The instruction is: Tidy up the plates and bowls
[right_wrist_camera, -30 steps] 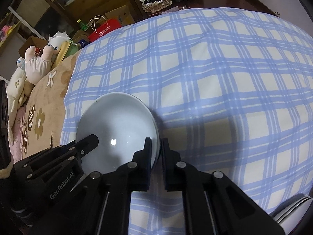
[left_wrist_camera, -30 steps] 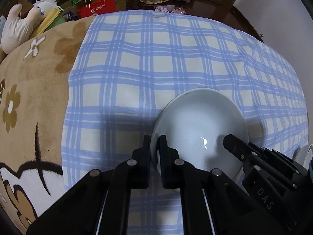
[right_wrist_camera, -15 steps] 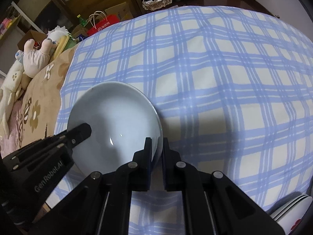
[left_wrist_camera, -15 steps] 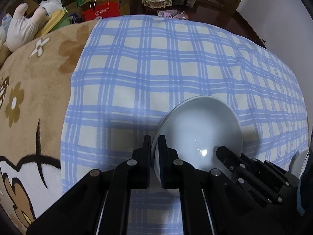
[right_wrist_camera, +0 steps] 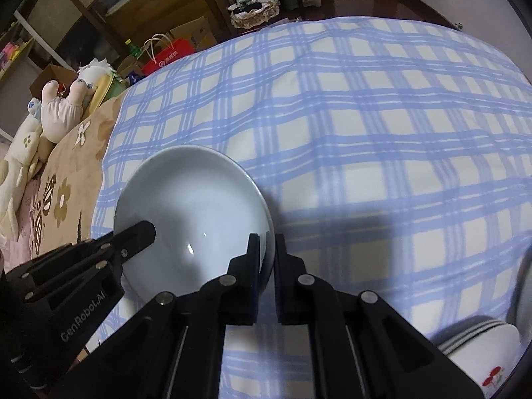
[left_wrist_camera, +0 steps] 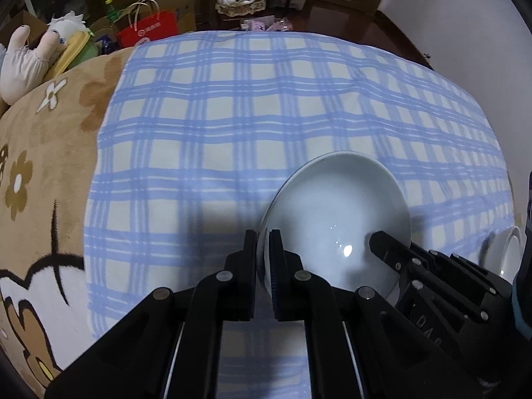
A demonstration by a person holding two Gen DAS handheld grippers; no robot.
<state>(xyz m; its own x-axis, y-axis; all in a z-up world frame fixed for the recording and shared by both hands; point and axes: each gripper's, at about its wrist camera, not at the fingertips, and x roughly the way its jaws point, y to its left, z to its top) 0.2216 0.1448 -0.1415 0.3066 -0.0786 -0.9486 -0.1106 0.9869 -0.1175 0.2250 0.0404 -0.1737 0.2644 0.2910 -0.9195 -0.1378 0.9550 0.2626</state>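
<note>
A pale blue-white plate (left_wrist_camera: pixel 335 219) hangs tilted above the blue checked cloth (left_wrist_camera: pixel 266 106), held from both sides. My left gripper (left_wrist_camera: pixel 263 249) is shut on its left rim. My right gripper (right_wrist_camera: pixel 267 252) is shut on its right rim; the same plate (right_wrist_camera: pixel 189 209) fills the left of the right wrist view. Each gripper shows in the other's view, reaching over the plate's edge. A stack of white bowls with dark rim lines and a red print (right_wrist_camera: pixel 478 349) stands at the lower right of the right wrist view, partly cut off.
The checked cloth covers a bed; a tan flowered blanket (left_wrist_camera: pixel 43 173) lies to its left. Soft toys (right_wrist_camera: pixel 60 106), a red bag (left_wrist_camera: pixel 146 28) and boxes sit beyond the far left corner. A white dish edge (left_wrist_camera: pixel 505 256) shows at the right.
Both grippers have lifted the plate off the cloth and carried it a little toward the right, tilting it slightly; the grips stay the same.
</note>
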